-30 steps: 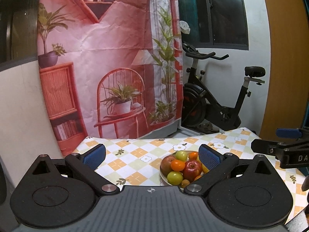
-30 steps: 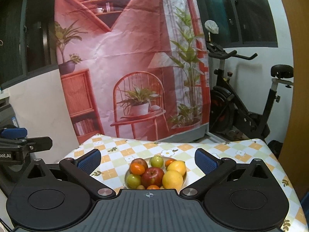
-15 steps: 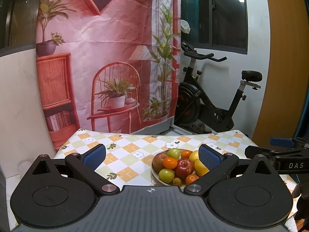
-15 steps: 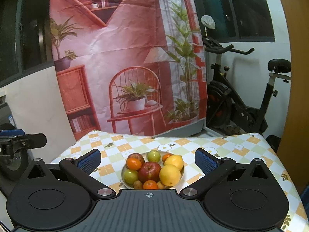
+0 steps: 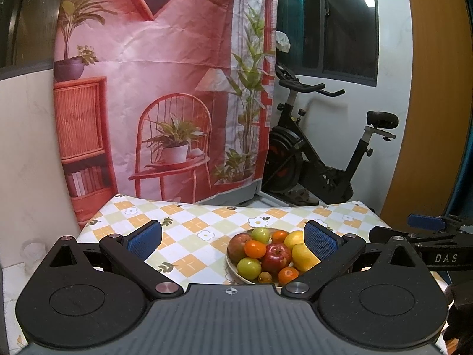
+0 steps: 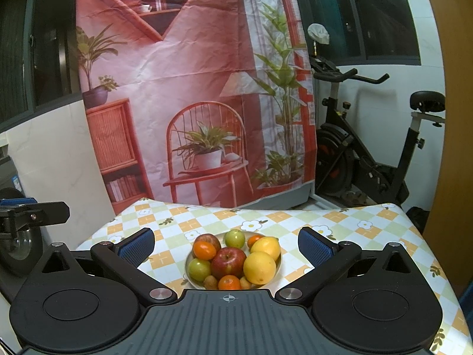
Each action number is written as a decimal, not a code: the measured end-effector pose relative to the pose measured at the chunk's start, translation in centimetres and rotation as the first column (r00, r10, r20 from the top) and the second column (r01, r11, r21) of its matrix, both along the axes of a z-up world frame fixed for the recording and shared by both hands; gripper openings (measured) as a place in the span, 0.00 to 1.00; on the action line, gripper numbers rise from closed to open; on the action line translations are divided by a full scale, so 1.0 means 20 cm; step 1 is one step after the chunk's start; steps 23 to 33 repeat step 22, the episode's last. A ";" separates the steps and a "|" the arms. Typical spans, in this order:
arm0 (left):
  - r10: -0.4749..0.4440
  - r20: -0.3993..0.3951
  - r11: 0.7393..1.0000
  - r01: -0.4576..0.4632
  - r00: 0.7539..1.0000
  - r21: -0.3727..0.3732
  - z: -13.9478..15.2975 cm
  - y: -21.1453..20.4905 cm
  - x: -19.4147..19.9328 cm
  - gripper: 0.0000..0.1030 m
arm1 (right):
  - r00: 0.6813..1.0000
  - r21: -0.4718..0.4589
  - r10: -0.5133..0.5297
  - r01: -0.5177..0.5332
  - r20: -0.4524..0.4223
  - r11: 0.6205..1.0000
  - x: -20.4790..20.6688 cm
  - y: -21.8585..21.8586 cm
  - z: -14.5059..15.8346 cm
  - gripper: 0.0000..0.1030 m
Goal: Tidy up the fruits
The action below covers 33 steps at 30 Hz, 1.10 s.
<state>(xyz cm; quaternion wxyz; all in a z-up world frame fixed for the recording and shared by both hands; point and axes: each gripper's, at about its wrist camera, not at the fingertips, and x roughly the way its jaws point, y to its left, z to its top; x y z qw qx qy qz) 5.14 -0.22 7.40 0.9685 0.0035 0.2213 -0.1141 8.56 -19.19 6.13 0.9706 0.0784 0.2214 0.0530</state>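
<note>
I hold the left gripper point(image 5: 233, 240) and right gripper point(image 6: 226, 244) spread wide and empty short of the bowl point(image 6: 189, 275), since all the fruit point(image 6: 229, 261) sits heaped inside it.

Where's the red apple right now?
The red apple sits in the middle of the fruit bowl on the checkered tablecloth, in the right wrist view between a green fruit on its left and a yellow citrus on its right.

bowl point(image 6: 279, 261) near rim hidden, small fruits point(image 6: 210, 282) unidentifiable
</note>
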 end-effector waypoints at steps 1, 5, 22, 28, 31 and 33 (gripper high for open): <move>0.000 0.000 1.000 0.000 1.000 -0.001 0.00 0.00 0.00 1.00 | 1.000 0.000 0.000 0.000 0.000 1.000 0.00 0.00 0.00 1.00; 0.000 -0.001 1.000 0.000 1.000 -0.001 0.00 0.00 0.00 1.00 | 1.000 0.000 0.000 0.000 0.001 1.000 0.00 0.00 0.00 1.00; -0.003 0.004 1.000 0.003 1.000 -0.021 -0.01 0.00 -0.01 1.00 | 1.000 0.000 0.000 0.000 -0.001 1.000 0.00 0.00 0.00 1.00; -0.003 0.004 1.000 0.003 1.000 -0.021 -0.01 0.00 -0.01 1.00 | 1.000 0.000 0.000 0.000 -0.001 1.000 0.00 0.00 0.00 1.00; -0.003 0.004 1.000 0.003 1.000 -0.021 -0.01 0.00 -0.01 1.00 | 1.000 0.000 0.000 0.000 -0.001 1.000 0.00 0.00 0.00 1.00; -0.003 0.004 1.000 0.003 1.000 -0.021 -0.01 0.00 -0.01 1.00 | 1.000 0.000 0.000 0.000 -0.001 1.000 0.00 0.00 0.00 1.00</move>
